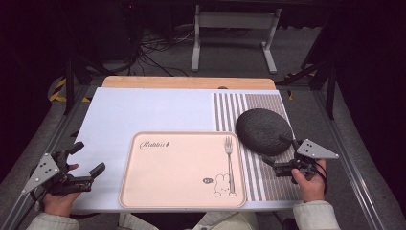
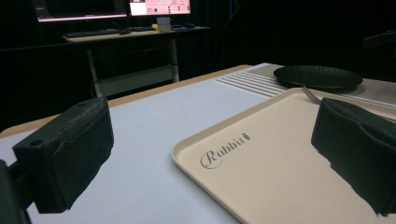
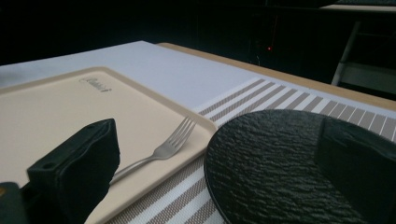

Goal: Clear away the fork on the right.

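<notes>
Scene: a person at a table covered with a pale mat, a two-jaw gripper in each hand.
Landmark: beige tray [image 1: 182, 170] printed with a rabbit, lying flat near the table's front edge.
Black plate: round textured black plate [image 1: 264, 131] on the striped placemat [image 1: 253, 108], touching or just beside the tray's far right corner; whether it overlaps the tray rim, I cannot tell.
Fork: metal fork [image 1: 229, 160] lies inside the tray along its right side, tines toward the far edge, handle toward the person.
Right gripper: right gripper [image 1: 279, 152] is right of the tray, at the plate's near rim, jaws spread wide, one over the plate's edge and one toward the fork side, nothing between them.
Left gripper: left gripper [image 1: 87, 158] hovers left of the tray, jaws apart and empty, well away from the plate.
Nearer hand: the right, by far.
Likely move: closing on the plate's near rim, in my judgement.
Open room: bare mat beyond and left of the tray; the table's right edge runs close past the plate.
</notes>
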